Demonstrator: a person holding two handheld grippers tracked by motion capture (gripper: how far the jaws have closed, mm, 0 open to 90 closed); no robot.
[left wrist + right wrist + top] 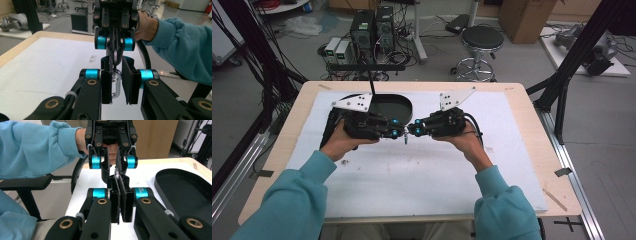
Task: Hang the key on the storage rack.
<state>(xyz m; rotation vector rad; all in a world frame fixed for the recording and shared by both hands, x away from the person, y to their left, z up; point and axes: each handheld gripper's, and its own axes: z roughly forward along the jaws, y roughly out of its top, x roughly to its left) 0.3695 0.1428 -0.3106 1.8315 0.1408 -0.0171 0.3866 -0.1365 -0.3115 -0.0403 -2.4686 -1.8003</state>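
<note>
High view: your left gripper [398, 133] and right gripper [413, 131] meet tip to tip over the white mat [422, 185], with bare mat below them and a black tray [402, 102] just behind the left one.

Left gripper view: your jaws stand apart around a silver carabiner [115, 85]; it touches the left jaw. The mat lies bare to the left.

Right gripper view: your jaws are pressed together on the carabiner's [116, 172] far end. The tray lies right. No writing is readable.
</note>
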